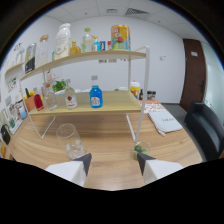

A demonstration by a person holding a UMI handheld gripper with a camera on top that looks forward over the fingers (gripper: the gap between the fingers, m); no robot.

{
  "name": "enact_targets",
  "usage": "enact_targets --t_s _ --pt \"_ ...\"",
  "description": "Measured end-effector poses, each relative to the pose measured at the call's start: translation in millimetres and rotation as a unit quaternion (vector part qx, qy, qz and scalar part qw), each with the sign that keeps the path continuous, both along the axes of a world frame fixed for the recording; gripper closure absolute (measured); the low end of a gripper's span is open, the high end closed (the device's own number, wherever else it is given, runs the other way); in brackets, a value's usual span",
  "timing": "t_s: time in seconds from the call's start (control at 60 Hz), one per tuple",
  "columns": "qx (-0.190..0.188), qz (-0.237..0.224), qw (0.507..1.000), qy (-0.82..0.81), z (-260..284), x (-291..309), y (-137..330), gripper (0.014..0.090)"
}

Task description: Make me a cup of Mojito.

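- The gripper point(113, 161), low in the frame, is wide open and holds nothing.
- Its left finger sits near the glass point(70, 141); a careless swing could topple it.
- The lime piece point(140, 148) by the right finger could get nudged away.

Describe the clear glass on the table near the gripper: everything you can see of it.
The glass is a clear, colourless tumbler standing upright on the wooden table, in front of the white shelf rack. Pale lumps that look like ice lie in its bottom; the rest looks empty. It stands just ahead of the left finger of the open gripper, not between the fingers. Nothing but the table touches it.
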State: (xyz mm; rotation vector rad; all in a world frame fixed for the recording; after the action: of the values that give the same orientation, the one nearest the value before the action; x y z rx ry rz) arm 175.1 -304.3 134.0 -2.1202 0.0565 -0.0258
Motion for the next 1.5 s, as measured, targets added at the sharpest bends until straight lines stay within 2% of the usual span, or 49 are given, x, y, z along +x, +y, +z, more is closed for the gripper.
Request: enact_targets --t_s 0.1,0.25,0.467,0.75,0.867,0.983,1.067,1.183,1.333,1.5 --pt "0.013 -0.005 1.000 0.001 16 -40 -10 0.0193" --pt "0.009 0.008 1.000 -0.003 17 -94 -23 0.0189" --pt "0.003 0.019 1.000 0.001 14 -137 -18 0.0188" --pt "0.066 0.041 0.997 0.000 64 -150 73 0.0187" --pt "0.079 0.047 0.996 0.002 75 -147 118 0.0185" --pt "0.067 0.039 0.997 0.015 71 -143 155 0.0186" --pt "0.058 0.036 0.998 0.018 65 -139 173 0.0249" --pt "0.044 0.040 0.998 0.019 52 -141 187 0.0394" --pt "0.051 0.032 0.998 0.005 49 -136 195 0.0684" --pt "0.051 0.030 0.998 0.003 50 -135 195 0.0694"
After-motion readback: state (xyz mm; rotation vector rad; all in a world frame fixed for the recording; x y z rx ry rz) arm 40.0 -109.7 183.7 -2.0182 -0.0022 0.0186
